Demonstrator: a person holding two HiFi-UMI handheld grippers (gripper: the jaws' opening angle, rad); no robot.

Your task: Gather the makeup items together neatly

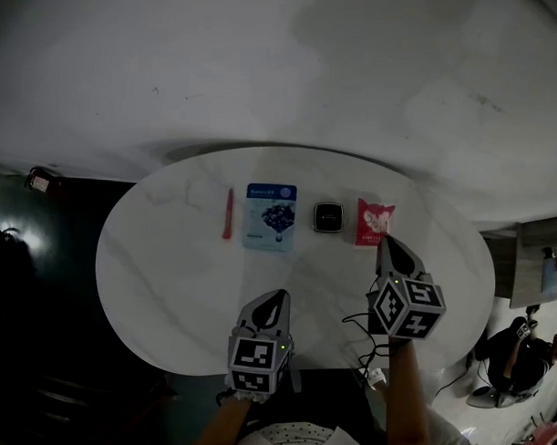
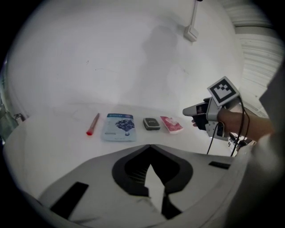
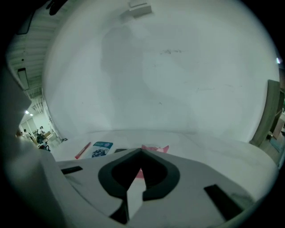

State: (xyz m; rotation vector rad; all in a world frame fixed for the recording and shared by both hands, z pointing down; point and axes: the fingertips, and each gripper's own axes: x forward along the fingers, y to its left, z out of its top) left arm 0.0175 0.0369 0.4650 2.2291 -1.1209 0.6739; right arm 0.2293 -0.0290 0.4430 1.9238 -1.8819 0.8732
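Observation:
Four makeup items lie in a row at the far side of the round white table [image 1: 167, 277]: a red pencil [image 1: 229, 213], a blue sachet [image 1: 270, 217], a small black compact [image 1: 329, 217] and a red sachet [image 1: 373, 220]. My right gripper [image 1: 385, 241] hovers just before the red sachet, jaws shut and empty. The right gripper view shows its tips [image 3: 141, 152] over the red sachet [image 3: 156, 148]. My left gripper [image 1: 280, 297] hangs nearer the front edge, its jaws together with nothing in them. From the left gripper view the row runs from pencil [image 2: 92, 124] to red sachet [image 2: 171, 124].
A black cable [image 1: 361, 334] trails over the table's front edge by my right arm. Dark floor lies left of the table, and a pale wall stands behind it. Bags and clutter sit on the floor at the far right [image 1: 515, 362].

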